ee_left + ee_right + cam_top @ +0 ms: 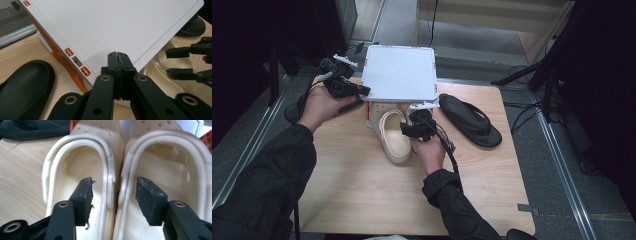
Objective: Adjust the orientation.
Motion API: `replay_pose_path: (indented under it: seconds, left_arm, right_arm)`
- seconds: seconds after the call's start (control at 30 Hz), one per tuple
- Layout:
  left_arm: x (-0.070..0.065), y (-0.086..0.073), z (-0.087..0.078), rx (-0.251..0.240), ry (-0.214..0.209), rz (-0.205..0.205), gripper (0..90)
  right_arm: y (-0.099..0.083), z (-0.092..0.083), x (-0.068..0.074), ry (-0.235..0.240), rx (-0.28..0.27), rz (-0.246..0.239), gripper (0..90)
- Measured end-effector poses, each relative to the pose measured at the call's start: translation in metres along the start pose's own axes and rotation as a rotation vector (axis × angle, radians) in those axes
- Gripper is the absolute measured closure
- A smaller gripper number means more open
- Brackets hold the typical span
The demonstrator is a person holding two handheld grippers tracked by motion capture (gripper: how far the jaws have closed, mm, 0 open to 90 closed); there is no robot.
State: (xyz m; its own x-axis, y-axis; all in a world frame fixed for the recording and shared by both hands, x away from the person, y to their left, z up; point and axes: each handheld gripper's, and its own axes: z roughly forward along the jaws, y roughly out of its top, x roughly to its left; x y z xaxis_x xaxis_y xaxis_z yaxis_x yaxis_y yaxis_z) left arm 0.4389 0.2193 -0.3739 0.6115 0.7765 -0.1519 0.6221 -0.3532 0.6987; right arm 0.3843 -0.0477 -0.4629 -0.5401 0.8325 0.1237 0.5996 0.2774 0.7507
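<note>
From above our side we look forward and down on the desk [362, 195]. The left gripper view sits close under the white lid [117, 27]; the right gripper view faces the cream clogs [80, 165], shared at 12 o'clock.

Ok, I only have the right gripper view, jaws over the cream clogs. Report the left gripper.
Observer: The left gripper is shut, its tips at the edge of a white lid.
Operator: Describe that lid.
Observer: It is tilted up over an orange box, behind the cream clogs.
Operator: Tell me what lies to the right of the clogs.
Observer: A black flip-flop, apart from them on the table.
</note>
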Motion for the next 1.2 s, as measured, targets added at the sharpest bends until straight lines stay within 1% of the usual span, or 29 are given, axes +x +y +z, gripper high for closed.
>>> replay_pose_path:
  seconds: [0.13, 0.17, 0.23, 0.27, 0.3, 0.33, 0.4, 0.47, 0.5, 0.57, 0.77, 0.83, 0.97, 1.0, 1.07, 1.2]
  left_arm:
    - [0.001, 0.0, 0.0, 0.002, 0.0, -0.003, 90.0]
    - [0.0, 0.0, 0.0, 0.003, -0.001, -0.004, 90.0]
    - [0.0, 0.0, 0.0, 0.003, -0.002, -0.006, 90.0]
    - [0.0, 0.0, 0.0, 0.003, -0.002, -0.006, 90.0]
    - [0.0, 0.0, 0.0, 0.003, -0.003, -0.007, 90.0]
    - [0.0, 0.0, 0.0, 0.002, -0.002, -0.007, 90.0]
    - [0.0, 0.0, 0.0, 0.003, -0.002, -0.007, 90.0]
    - [0.001, 0.0, 0.0, 0.004, -0.004, -0.008, 90.0]
    - [0.0, 0.0, 0.0, 0.004, -0.003, -0.01, 90.0]
    - [0.0, 0.0, 0.0, 0.003, -0.002, -0.009, 90.0]
    - [0.0, 0.0, 0.0, 0.002, 0.002, -0.009, 90.0]
    - [0.0, 0.0, 0.0, 0.001, 0.003, -0.009, 90.0]
    - [0.0, -0.001, 0.0, -0.005, 0.002, -0.011, 90.0]
    - [0.0, -0.001, 0.0, -0.005, 0.002, -0.011, 90.0]
    - [0.0, -0.001, 0.0, -0.004, 0.0, -0.012, 90.0]
    - [0.0, -0.001, 0.0, -0.005, 0.001, -0.012, 90.0]
  right_arm:
    - [-0.01, -0.016, -0.004, 0.033, -0.025, 0.005, 56.5]
    - [-0.011, -0.019, -0.004, 0.038, -0.027, 0.006, 59.4]
    - [-0.017, -0.028, -0.004, 0.066, -0.049, -0.003, 67.5]
    - [-0.02, -0.031, -0.003, 0.073, -0.056, -0.011, 70.4]
    - [-0.022, -0.034, -0.003, 0.081, -0.053, -0.021, 75.8]
    - [-0.025, -0.036, -0.001, 0.091, -0.045, -0.034, 77.5]
    - [-0.032, -0.038, 0.004, 0.115, -0.027, -0.071, 84.9]
    - [-0.039, -0.04, 0.007, 0.129, -0.018, -0.089, 90.0]
    - [-0.042, -0.04, 0.008, 0.136, -0.02, -0.094, 90.0]
    - [-0.05, -0.042, 0.011, 0.154, -0.021, -0.087, 90.0]
    - [-0.073, -0.045, 0.018, 0.168, -0.039, -0.096, 90.0]
    - [-0.08, -0.044, 0.019, 0.178, -0.032, -0.095, 90.0]
    - [-0.093, -0.038, 0.019, 0.189, 0.003, -0.094, 90.0]
    - [-0.096, -0.037, 0.02, 0.182, 0.016, -0.099, 90.0]
    - [-0.098, -0.033, 0.02, 0.181, 0.025, -0.103, 90.0]
    - [-0.097, -0.028, 0.021, 0.176, 0.027, -0.103, 90.0]
